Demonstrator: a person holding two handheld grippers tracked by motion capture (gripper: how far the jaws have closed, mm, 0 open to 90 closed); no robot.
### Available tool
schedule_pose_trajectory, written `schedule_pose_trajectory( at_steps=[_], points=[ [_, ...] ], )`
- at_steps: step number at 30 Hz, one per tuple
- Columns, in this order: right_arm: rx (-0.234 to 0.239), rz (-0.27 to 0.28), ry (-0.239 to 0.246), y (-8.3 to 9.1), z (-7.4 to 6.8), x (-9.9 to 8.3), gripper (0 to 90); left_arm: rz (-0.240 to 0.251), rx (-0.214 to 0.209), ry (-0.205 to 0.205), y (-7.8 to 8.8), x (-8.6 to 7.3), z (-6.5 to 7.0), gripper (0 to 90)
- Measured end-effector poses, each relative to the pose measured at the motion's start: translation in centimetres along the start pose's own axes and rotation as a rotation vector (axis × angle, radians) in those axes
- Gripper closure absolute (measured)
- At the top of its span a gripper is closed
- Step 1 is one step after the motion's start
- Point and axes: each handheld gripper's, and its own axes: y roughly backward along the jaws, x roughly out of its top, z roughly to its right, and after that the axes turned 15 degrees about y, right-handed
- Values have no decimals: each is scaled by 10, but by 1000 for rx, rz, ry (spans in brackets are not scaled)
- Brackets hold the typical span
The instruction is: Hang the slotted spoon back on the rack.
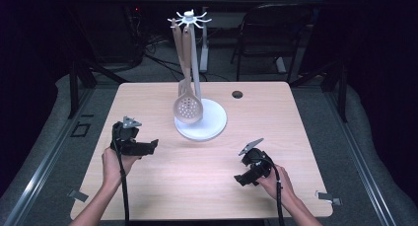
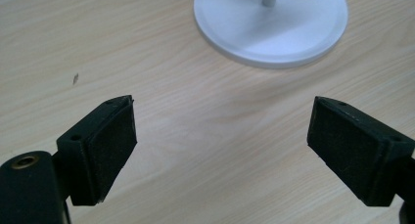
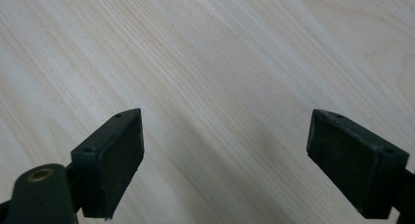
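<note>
- The table (image 1: 162, 186) carries one white rack (image 1: 201, 122) at about 12 o'clock from its centre; its round base (image 2: 271, 26) lies in the left gripper view at 12 o'clock, ahead of the jaws.
- The rack has one upright post topped by a ring of hooks (image 1: 190, 19). Utensils hang from the hooks so their handles stay clear of the table and within reach from the front.
- Count of hung utensils: one slotted spoon (image 1: 188, 108), bowl down, resting just above the base; at least one more wooden handle (image 1: 176, 48) hangs beside it. Whether there is a third cannot be told.
- The left gripper (image 1: 148, 148) sits at 9 o'clock from the base, pointed toward it, jaws apart with nothing between them. It is the nearer tool, so it is judged to be the one set up to work on the spoon.
- The right gripper (image 1: 240, 179) sits at 5 o'clock from the base, well apart from it, jaws apart over bare wood. It appears parked, leaving the approach free.
- Count: two grippers, two hands, one rack, one table, one chair (image 1: 271, 33) behind at 1 o'clock.
</note>
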Motion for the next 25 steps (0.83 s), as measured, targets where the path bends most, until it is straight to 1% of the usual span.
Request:
schedule_pose_trajectory(
  at_steps=[1,4,6,9,11,12,14,15,16,17,18,20,21,23,25],
  points=[
    [-4,-6,4,0,0,0,135,-5,1,6,-2,-3,-2,107],
    [-6,-1,1,0,0,0,135,-28,5,21,-6,-11,-8,107],
    [-5,-5,3,0,0,0,135,-33,12,29,-9,-15,-10,105],
    [-5,-3,-3,-1,0,-1,135,-57,7,40,-13,-21,-13,99],
    [-6,-2,-3,-1,0,-1,135,-74,7,39,-15,-25,-16,97],
    [-7,-3,-2,-1,0,-1,135,-72,15,47,-16,-27,-17,95],
    [-2,-10,3,-1,1,-1,135,-81,9,54,-18,-30,-20,94],
    [-1,-10,3,-1,1,-1,135,-79,13,57,-18,-31,-20,94],
    [-3,-9,1,-1,1,-1,135,-90,6,62,-19,-32,-22,93],
    [-5,-13,4,-1,1,-1,135,-86,10,64,-20,-33,-22,93],
    [-5,-11,5,-1,1,-1,135,-92,9,68,-21,-34,-23,92],
    [-1,-1,3,-2,0,-1,135,-95,11,76,-24,-36,-25,90],
    [4,-10,6,-2,1,-1,135,-100,14,76,-26,-37,-27,88],
    [-6,-15,9,-1,1,-1,135,-105,16,79,-28,-38,-30,82],
    [-11,-5,11,-1,2,-2,134,-101,18,99,-30,-38,-35,74]
  ],
)
